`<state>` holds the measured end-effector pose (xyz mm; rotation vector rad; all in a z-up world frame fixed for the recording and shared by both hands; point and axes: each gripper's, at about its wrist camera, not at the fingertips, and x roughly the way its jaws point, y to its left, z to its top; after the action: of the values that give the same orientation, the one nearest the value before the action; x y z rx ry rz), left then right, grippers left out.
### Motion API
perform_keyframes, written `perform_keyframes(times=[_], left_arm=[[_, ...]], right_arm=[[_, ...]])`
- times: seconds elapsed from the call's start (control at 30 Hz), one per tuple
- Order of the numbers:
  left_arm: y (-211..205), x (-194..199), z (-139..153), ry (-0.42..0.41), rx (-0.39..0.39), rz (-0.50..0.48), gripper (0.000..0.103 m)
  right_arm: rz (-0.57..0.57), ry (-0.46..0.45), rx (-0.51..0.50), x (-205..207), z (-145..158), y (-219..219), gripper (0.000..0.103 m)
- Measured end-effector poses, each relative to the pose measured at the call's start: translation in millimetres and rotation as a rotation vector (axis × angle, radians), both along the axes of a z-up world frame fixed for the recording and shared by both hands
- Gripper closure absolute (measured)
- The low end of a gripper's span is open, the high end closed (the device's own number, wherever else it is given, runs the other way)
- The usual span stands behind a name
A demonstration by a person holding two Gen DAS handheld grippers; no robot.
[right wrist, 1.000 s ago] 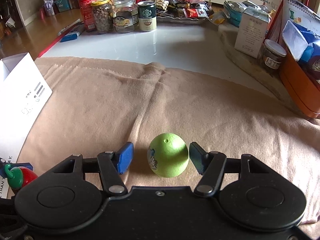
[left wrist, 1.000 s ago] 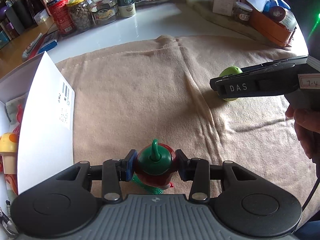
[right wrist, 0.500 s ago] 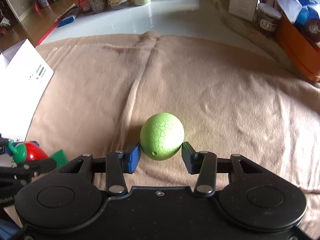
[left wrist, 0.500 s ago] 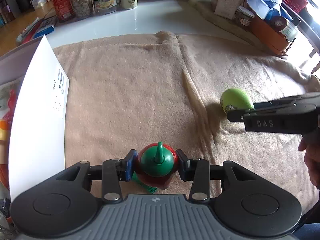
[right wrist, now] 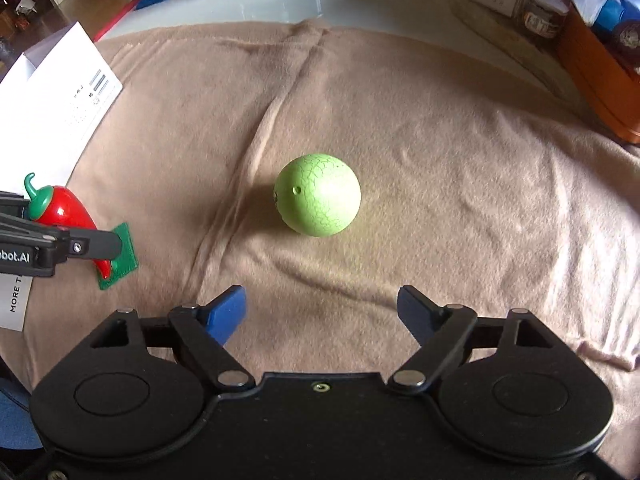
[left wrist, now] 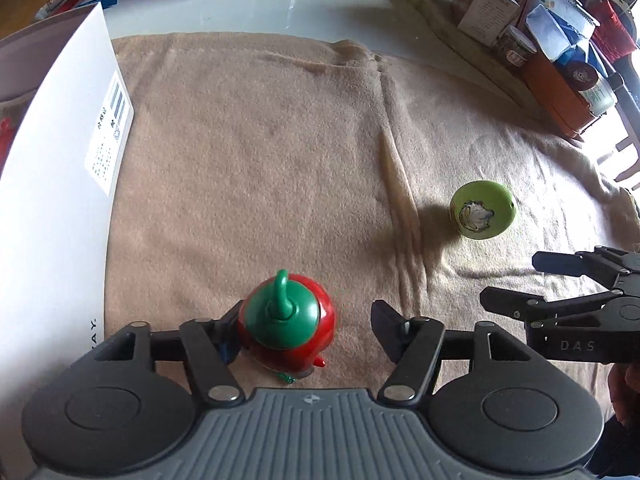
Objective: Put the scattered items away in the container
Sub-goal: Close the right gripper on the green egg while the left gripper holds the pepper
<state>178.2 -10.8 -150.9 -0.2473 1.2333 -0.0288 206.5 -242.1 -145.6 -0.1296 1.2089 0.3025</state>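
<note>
In the left wrist view, the left claw point(left wrist: 306, 322) is in the lower middle of the frame and its jaws are opening. The red plastic chili pepper toy with a green cap and stem point(left wrist: 286, 322) stands between them on its green base. The left blue pad seems to touch the toy, but the right pad is clearly apart from it, so the toy is not gripped. The toy rests on the beige fleece cloth point(left wrist: 260, 160) that covers the white worktop point(left wrist: 320, 4). Along the left edge of this frame rises the white cardboard wall of the open box point(left wrist: 52, 184) with a printed barcode label; the toy is near it but not inside.

In the right wrist view, the right claw point(right wrist: 322, 312) is at the lower middle, and its jaws are wide and opening, with nothing between them. The light green egg-shaped toy with a cracked pattern point(right wrist: 318, 195) lies on the cloth in the centre of the frame, above the claw and apart from both pads. In the left wrist view the egg sits at the right middle and shows a printed picture on its side.

Jars, cartons and an orange tray point(left wrist: 556, 88) stand along the top and upper right.
</note>
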Motion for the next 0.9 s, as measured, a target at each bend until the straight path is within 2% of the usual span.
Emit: perform_keyframes(times=[0.1, 0.43, 0.5, 0.53, 0.57, 0.73, 0.8, 0.83, 0.9], left_arm=[[-4, 3, -1, -0.007, 0.010, 0.008, 0.032], [0, -13, 2, -0.029, 0.009, -0.008, 0.032], [1, -11, 0, -0.026, -0.005, 0.000, 0.037], [1, -9, -1, -0.023, -0.010, 0.000, 0.051], [0, -8, -1, -0.023, -0.010, -0.002, 0.060], [0, -5, -2, -0.040, -0.033, 0.000, 0.061], [0, -2, -2, -0.047, -0.042, 0.005, 0.061], [0, -1, -2, -0.050, -0.041, 0.007, 0.061], [-1, 4, -2, -0.066, -0.053, 0.016, 0.061]], right_arm=[[-0.020, -0.036, 0.012, 9, 6, 3, 0.022], [-0.041, -0.109, 0.019, 21, 7, 5, 0.022], [-0.049, -0.122, 0.028, 22, 7, 4, 0.022], [-0.055, -0.126, 0.034, 24, 6, 5, 0.022], [-0.060, -0.127, 0.042, 26, 5, 6, 0.022], [-0.064, -0.142, 0.039, 30, -1, 13, 0.023], [-0.071, -0.157, 0.040, 31, -2, 14, 0.036], [-0.083, -0.151, 0.049, 32, -2, 12, 0.053], [-0.123, -0.137, 0.084, 34, -3, 6, 0.054]])
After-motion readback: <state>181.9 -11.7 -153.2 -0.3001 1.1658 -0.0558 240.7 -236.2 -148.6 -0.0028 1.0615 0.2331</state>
